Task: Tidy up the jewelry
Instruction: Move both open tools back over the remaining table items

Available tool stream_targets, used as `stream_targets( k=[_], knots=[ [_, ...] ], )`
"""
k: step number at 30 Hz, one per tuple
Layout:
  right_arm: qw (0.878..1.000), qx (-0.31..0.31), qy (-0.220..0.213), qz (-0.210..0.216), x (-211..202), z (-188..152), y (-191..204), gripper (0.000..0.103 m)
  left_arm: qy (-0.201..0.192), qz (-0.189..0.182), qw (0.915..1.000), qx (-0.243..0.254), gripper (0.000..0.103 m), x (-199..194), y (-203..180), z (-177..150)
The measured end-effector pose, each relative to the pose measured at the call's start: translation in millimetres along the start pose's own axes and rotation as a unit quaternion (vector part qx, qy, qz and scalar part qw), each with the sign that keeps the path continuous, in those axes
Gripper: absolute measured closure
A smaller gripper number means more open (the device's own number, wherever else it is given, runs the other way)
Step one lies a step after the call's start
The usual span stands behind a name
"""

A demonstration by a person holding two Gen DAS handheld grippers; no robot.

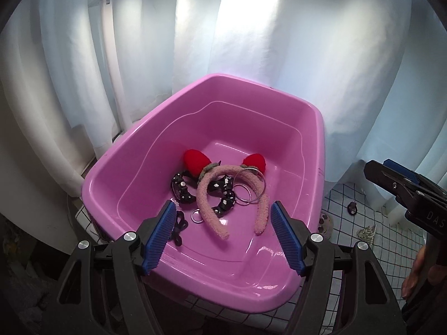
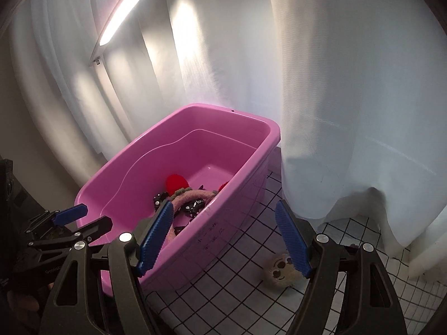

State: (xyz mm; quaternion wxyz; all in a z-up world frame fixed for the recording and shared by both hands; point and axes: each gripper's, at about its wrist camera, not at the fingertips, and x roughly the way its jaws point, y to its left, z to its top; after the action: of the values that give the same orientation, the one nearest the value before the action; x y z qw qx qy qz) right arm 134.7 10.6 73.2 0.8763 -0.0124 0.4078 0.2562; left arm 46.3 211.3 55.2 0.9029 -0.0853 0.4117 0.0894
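Observation:
A pink plastic tub (image 1: 315, 128) holds a fuzzy pink headband with red ears (image 1: 206, 195), a black studded band (image 1: 181, 188), silver bangles (image 1: 250, 188), a small silver ring (image 1: 197, 217) and a black lace piece (image 1: 178, 227). My left gripper (image 1: 223, 234) is open and empty above the tub's near side. My right gripper (image 2: 223, 240) is open and empty over the tub's right wall (image 2: 245, 173) and the cloth. A fuzzy beige face clip (image 2: 280, 270) lies on the grid cloth by its right finger. The right gripper also shows in the left wrist view (image 1: 405, 184).
White curtains (image 2: 335, 83) hang behind and to the right. A lamp (image 2: 125, 8) shines at upper left. On the grid cloth (image 1: 363, 223) right of the tub lie a small dark ring (image 1: 352, 208), a silver chain piece (image 1: 367, 231) and the beige clip (image 1: 325, 222).

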Motion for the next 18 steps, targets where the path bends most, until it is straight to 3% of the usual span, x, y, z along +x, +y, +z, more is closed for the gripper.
stream_targets(
  k=[9,18],
  knots=[
    [0.995,0.038,0.011,-0.089,-68.7,-97.5,-95.2,0.031,0.008,-0.029,0.9995,0.013,0.034,-17.5,-76.1,-54.7],
    [0.992,0.059,0.038,-0.104,-94.7,-166.8,-166.9,0.031,0.039,-0.025,0.9989,0.008,0.031,-11.6,-142.4,-122.6]
  ],
)
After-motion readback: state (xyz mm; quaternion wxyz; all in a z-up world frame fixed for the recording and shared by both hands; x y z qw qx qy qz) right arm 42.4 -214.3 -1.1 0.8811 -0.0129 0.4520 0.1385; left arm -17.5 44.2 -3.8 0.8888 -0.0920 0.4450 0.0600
